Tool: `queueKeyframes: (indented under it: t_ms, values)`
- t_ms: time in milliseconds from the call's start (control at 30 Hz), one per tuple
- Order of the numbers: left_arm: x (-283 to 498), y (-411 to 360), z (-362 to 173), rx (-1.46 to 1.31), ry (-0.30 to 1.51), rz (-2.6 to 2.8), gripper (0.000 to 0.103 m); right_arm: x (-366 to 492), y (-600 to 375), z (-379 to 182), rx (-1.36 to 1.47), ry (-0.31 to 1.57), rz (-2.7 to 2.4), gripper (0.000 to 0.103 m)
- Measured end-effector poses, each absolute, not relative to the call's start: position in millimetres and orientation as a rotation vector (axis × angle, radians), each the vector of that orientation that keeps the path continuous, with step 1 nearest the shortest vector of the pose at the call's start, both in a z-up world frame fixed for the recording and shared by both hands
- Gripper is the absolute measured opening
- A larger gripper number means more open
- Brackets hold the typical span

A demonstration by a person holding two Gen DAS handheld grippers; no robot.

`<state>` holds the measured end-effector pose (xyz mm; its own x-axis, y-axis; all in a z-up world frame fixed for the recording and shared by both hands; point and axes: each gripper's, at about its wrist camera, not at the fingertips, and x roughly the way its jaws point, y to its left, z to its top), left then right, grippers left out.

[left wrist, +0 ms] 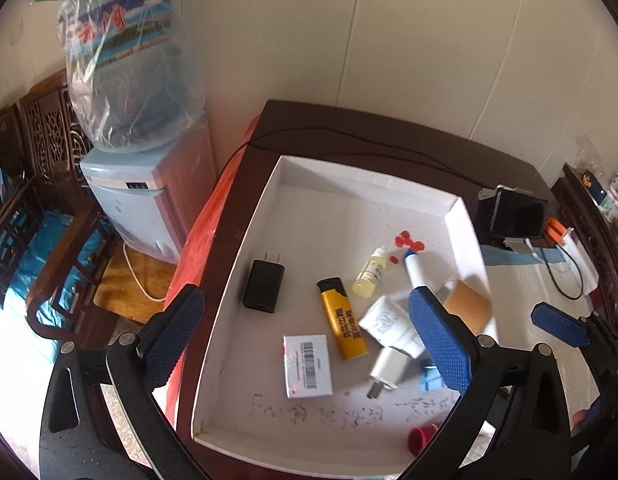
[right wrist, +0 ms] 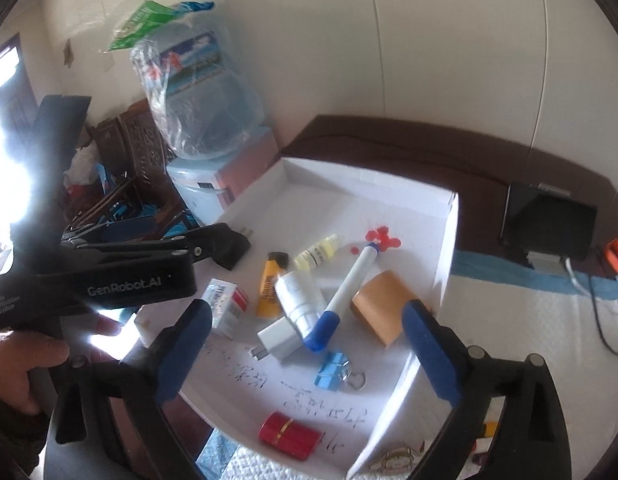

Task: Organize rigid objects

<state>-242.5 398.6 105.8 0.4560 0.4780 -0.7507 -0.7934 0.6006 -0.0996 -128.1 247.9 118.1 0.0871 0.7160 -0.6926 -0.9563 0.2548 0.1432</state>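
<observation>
Left hand-held gripper [left wrist: 305,336]: we see its blue fingers spread wide, holding nothing, hanging over the near part of the white tray [left wrist: 245,248].
Right hand-held gripper [right wrist: 305,344]: fingers spread too, empty, above the tray's near end.
Between the left fingers: a black charger [left wrist: 264,286] ahead to the left, a yellow lighter [left wrist: 343,322] at the middle, a barcoded box [left wrist: 307,365] nearest.
Beside the right finger of the left one: a white tube [left wrist: 389,322], a white plug [left wrist: 387,368] and a tan roll [left wrist: 467,304].
Ahead of the right one: a white marker [right wrist: 345,292] with a blue cap lying over the tube; a small bottle [right wrist: 319,257] beyond.
Nearest the right one: a blue clip [right wrist: 333,368] and a red cylinder [right wrist: 289,434], perhaps a lipstick case.
Tabletop [left wrist: 349,128]: dark, carrying the tray.
</observation>
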Motion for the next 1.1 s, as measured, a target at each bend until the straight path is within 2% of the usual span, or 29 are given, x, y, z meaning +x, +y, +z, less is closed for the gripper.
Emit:
queueKeyframes:
  t_ms: [33,67,333,433,533,633,867,1100]
  values:
    - [-244.7,394.2,111.0,-0.472,0.737,0.822,0.103,-130.7,242.6,122.1,-0.386,0.743,1.3,0.097]
    - [-246.9,389.9,115.4,-0.468,0.729,0.822,0.103,-132.8,239.6,124.5,-0.385,0.736,1.301,0.103]
    - [-278.7,340.6,156.4,-0.483,0.686,0.799,0.103,-146.5,210.6,150.7,-0.345,0.666,1.309,0.103]
    - [-302.9,301.9,182.2,-0.46,0.602,0.749,0.103,-145.6,184.2,171.2,-0.283,0.661,1.311,0.103]
    - [-321.9,272.9,196.1,-0.393,0.56,0.776,0.103,-145.0,147.3,194.6,-0.233,0.567,1.296,0.103]
    - [-336.0,265.8,199.4,-0.422,0.543,0.802,0.103,-132.8,119.6,200.7,-0.214,0.549,1.218,0.103]
    - [-334.3,248.4,194.8,-0.475,0.582,0.82,0.103,-107.2,98.2,186.5,-0.158,0.696,1.173,0.103]
    - [-308.6,223.9,193.7,-0.47,0.621,0.753,0.103,-111.4,79.4,191.7,-0.207,0.665,1.226,0.103]
